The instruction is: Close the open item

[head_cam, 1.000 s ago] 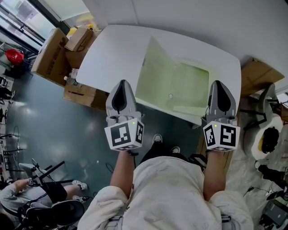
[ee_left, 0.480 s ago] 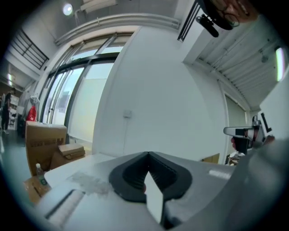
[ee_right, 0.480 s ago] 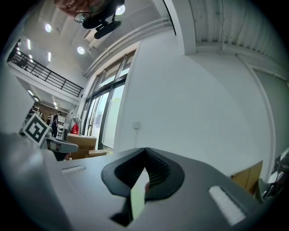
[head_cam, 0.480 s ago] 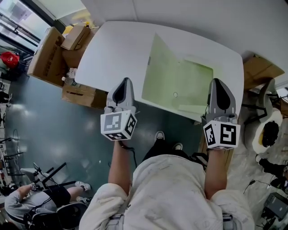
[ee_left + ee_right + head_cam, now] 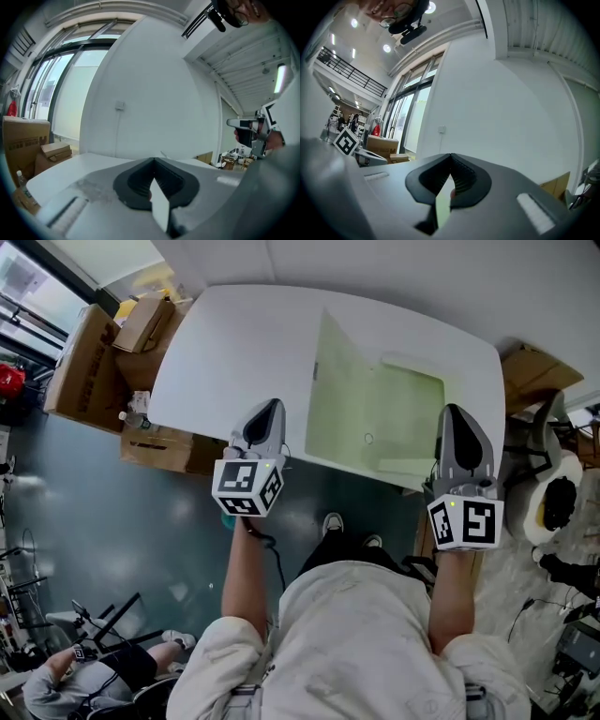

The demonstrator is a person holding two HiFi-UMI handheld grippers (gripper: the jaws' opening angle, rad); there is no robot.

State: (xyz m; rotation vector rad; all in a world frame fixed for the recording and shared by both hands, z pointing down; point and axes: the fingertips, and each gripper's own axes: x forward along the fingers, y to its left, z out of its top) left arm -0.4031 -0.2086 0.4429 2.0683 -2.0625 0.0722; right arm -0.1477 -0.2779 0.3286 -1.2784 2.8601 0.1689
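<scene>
A pale green folder [image 5: 375, 423] lies open on the white table [image 5: 234, 343], its left cover [image 5: 330, 381] standing up at an angle and a snap button on the flat half. My left gripper [image 5: 265, 412] hovers over the table's near edge, left of the folder and apart from it. Beyond the folder's near right corner, my right gripper [image 5: 457, 420] hangs over that edge. In the left gripper view the jaws [image 5: 153, 161] meet with nothing between them; the same holds in the right gripper view [image 5: 450, 157].
Cardboard boxes [image 5: 89, 362] are stacked on the floor left of the table, another box [image 5: 530, 371] at the right. A chair [image 5: 553, 502] stands at the right. A person [image 5: 84, 676] sits at the bottom left. A wall is behind the table.
My left gripper has lifted slightly toward the table and turned, its marker cube now tilted. The right gripper and the folder have hardly moved.
</scene>
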